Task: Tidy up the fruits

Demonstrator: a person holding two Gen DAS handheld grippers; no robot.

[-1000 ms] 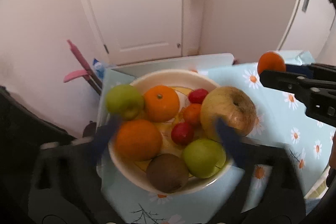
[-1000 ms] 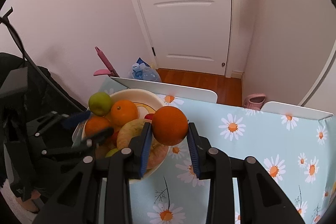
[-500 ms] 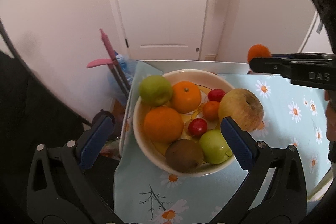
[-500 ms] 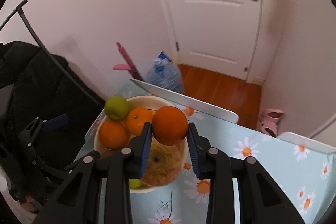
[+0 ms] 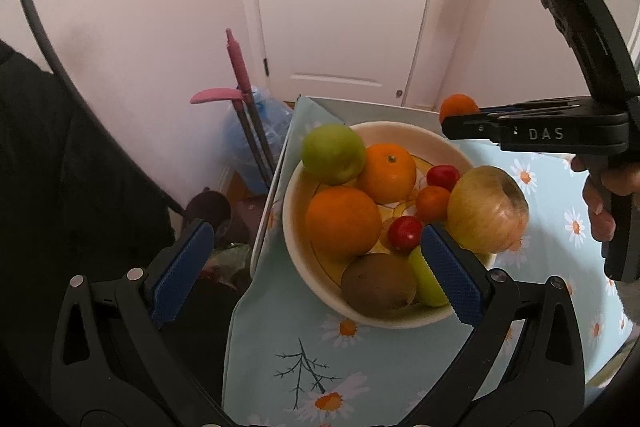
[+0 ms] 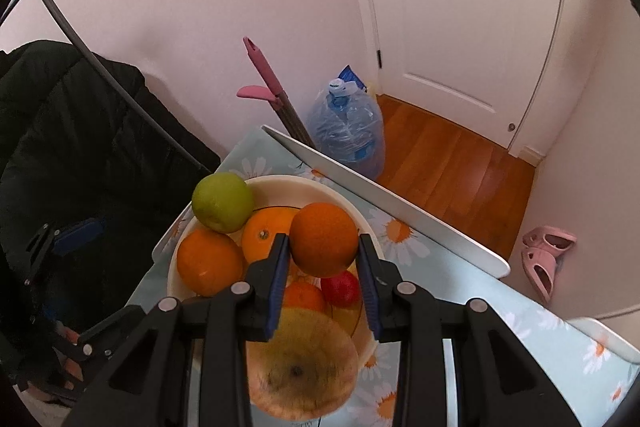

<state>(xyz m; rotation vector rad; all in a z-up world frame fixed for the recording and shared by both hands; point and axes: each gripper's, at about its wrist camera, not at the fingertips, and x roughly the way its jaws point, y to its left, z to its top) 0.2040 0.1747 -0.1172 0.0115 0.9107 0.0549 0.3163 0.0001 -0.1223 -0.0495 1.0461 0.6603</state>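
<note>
Above the cream bowl [image 6: 352, 211], at the near left corner of the daisy-print tablecloth [image 5: 280, 339]: one orange [image 6: 323, 245], round, deep orange, finely pitted skin, carried clear of the fruit below it. Right gripper [image 6: 323, 259]: blue-padded jaws clamped on the orange's two sides, with nothing else between them. In the left wrist view the same orange [image 5: 459, 105] shows only as a rounded top past the right gripper's black body, at the bowl's far right rim.

Bowl contents, left wrist view:
- green apple [image 5: 333, 154], far left, riding on the rim
- mandarin with a stem dimple [image 5: 387, 172], just right of it
- large orange in the bowl [image 5: 342, 219], near left
- kiwi [image 5: 379, 287], brown, at the near rim
- second green apple [image 5: 427, 281], partly hidden behind a gripper finger
- two small red fruits [image 5: 405, 233], kind unclear
- small orange-red fruit [image 5: 432, 203] between them
- large yellowish apple with a brown patch [image 5: 487, 214], far right, leaning on the rim

Left gripper [image 5: 316, 269]: jaws wide apart, empty, touching nothing; one pad hangs off the table's left edge, the other stands in front of the bowl's near right side. A hand [image 5: 608, 199] grips the right gripper's handle at the right of that view.
</note>
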